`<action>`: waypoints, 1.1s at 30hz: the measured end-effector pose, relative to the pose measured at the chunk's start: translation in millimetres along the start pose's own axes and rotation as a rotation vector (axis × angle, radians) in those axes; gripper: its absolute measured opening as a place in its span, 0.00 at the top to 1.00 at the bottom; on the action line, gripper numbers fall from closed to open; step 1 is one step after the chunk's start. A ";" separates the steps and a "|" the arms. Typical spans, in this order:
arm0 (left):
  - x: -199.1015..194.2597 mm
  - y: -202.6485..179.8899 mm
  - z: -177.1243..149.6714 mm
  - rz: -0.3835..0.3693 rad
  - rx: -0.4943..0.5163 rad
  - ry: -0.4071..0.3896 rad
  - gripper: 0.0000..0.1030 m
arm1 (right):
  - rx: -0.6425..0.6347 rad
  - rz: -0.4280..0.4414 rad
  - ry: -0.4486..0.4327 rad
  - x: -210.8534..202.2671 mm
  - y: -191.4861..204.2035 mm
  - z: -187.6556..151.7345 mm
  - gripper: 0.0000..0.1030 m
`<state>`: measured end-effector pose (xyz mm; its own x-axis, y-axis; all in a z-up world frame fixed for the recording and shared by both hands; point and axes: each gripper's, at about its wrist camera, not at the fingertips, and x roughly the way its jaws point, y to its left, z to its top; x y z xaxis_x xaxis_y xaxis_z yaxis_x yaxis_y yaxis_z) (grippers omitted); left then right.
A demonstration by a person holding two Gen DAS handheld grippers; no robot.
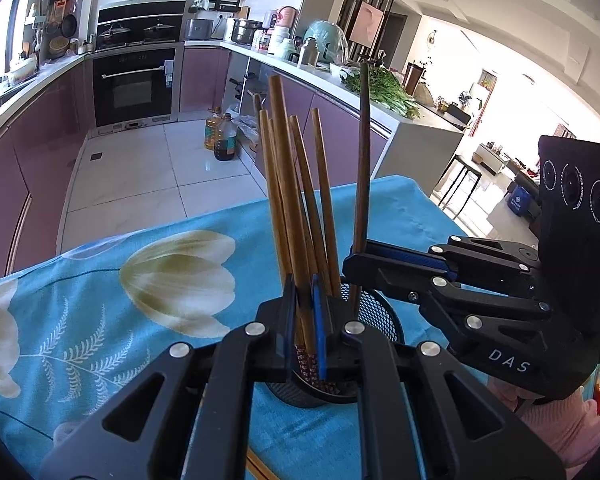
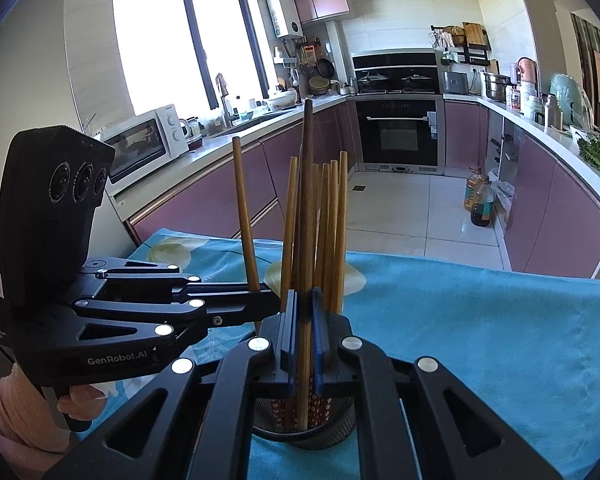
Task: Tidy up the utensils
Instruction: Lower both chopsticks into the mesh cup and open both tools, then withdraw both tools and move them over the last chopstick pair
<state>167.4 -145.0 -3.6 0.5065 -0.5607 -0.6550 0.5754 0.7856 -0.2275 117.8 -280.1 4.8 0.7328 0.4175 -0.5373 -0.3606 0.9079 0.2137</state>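
Kitchen table [image 1: 148,240] | we clamp one chopstick per gripper: left gripper [image 1: 304,320], right gripper [image 2: 303,328] | stiff, light, slippery; hold mid-shaft over holder [image 1: 384,320]

The left gripper [image 1: 305,308] is clamped on a light chopstick [image 1: 286,184] that stands upright over a black mesh holder [image 1: 384,320] on a blue floral cloth [image 1: 140,280]. More chopsticks [image 1: 320,200] lean in the holder. From the right, the right gripper [image 1: 354,258] pinches a dark chopstick [image 1: 363,152], its lower end inside the holder. A pink sleeve [image 1: 556,424] shows below it.
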 end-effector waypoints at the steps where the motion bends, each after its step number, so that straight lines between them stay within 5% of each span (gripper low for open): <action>1: 1.8 1.2 -0.6 0.001 -0.004 0.004 0.91 | 0.004 -0.001 0.001 0.4 -0.9 -0.1 0.94; 18: -5.4 1.3 -16.2 0.020 0.006 -0.021 0.89 | 0.024 0.006 0.000 -1.3 -8.3 -5.8 0.93; 33: -80.6 11.6 -60.6 0.205 0.006 -0.206 0.26 | -0.075 0.111 -0.071 -49.5 32.0 -35.1 0.54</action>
<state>94.3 -74.9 2.9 0.7323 -0.4320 -0.5265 0.4510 0.8869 -0.1004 49.7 -273.0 9.7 0.7240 0.5190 -0.4544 -0.4816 0.8519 0.2058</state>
